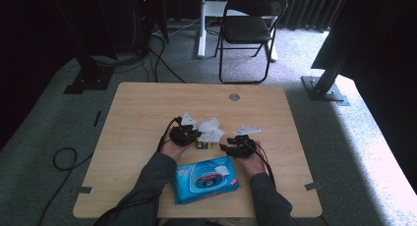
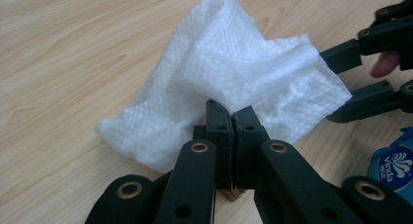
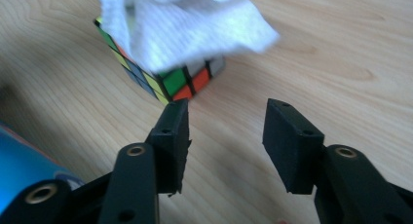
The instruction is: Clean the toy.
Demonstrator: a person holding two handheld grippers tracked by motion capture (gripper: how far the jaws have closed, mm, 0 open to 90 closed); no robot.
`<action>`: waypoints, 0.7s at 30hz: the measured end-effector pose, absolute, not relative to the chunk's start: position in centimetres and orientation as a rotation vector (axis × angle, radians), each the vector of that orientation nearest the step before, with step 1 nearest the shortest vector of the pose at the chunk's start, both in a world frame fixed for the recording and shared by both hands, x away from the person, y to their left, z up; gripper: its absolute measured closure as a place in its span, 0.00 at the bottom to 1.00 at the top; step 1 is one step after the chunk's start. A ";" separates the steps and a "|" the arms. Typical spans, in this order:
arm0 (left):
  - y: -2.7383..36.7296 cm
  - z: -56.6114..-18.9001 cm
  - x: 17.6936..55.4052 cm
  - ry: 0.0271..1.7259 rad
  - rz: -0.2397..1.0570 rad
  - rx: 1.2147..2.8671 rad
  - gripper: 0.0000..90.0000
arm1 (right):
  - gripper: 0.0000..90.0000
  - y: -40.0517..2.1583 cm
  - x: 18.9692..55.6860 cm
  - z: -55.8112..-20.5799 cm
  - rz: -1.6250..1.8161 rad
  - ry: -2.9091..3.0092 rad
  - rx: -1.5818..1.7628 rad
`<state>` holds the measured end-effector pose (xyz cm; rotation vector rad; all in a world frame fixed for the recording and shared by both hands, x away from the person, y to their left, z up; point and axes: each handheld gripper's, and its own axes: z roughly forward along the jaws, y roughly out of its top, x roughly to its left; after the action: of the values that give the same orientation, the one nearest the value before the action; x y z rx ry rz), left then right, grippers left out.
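A white wet wipe (image 2: 224, 73) lies crumpled on the wooden table, and my left gripper (image 2: 233, 114) is shut on its near edge. In the high view the left gripper (image 1: 189, 135) sits just left of the wipe (image 1: 210, 127). The wipe (image 3: 185, 24) drapes over a Rubik's cube (image 3: 180, 80), which shows as a small coloured block (image 1: 204, 145) between the two hands. My right gripper (image 3: 226, 119) stands open a short way before the cube, with bare table between its jaws. It is at the cube's right (image 1: 228, 148), and its fingers (image 2: 343, 56) reach toward the wipe.
A blue pack of wet wipes (image 1: 205, 179) lies near the front edge between the forearms, also seen as a blue pack (image 3: 19, 156) (image 2: 394, 165) beside each gripper. A cable hole (image 1: 234, 97) sits at the table's far side. A folding chair (image 1: 248, 24) stands beyond the table.
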<state>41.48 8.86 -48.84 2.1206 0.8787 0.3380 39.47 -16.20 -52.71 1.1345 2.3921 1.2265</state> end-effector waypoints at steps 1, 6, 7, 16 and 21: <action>8.8 -48.9 41.6 0.876 0.332 2.120 0.98 | 0.59 -16.0 39.5 -52.7 1.235 2.396 1.126; 8.6 -49.0 41.7 0.862 0.312 2.112 0.98 | 0.57 -15.1 39.7 -52.7 1.215 2.433 1.082; 8.6 -49.0 41.8 0.860 0.310 2.115 0.98 | 0.56 -15.0 39.7 -52.6 1.212 2.429 1.078; 8.2 -48.8 42.1 0.842 0.327 2.144 0.98 | 0.62 -14.6 40.7 -52.4 1.202 2.479 1.017; 8.1 -48.8 42.4 0.850 0.342 2.143 0.98 | 0.77 -14.5 40.8 -52.4 1.244 2.509 0.974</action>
<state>42.36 8.11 -48.76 2.1433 0.8503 0.3419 40.80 -14.45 -52.44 0.9740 2.5091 1.2441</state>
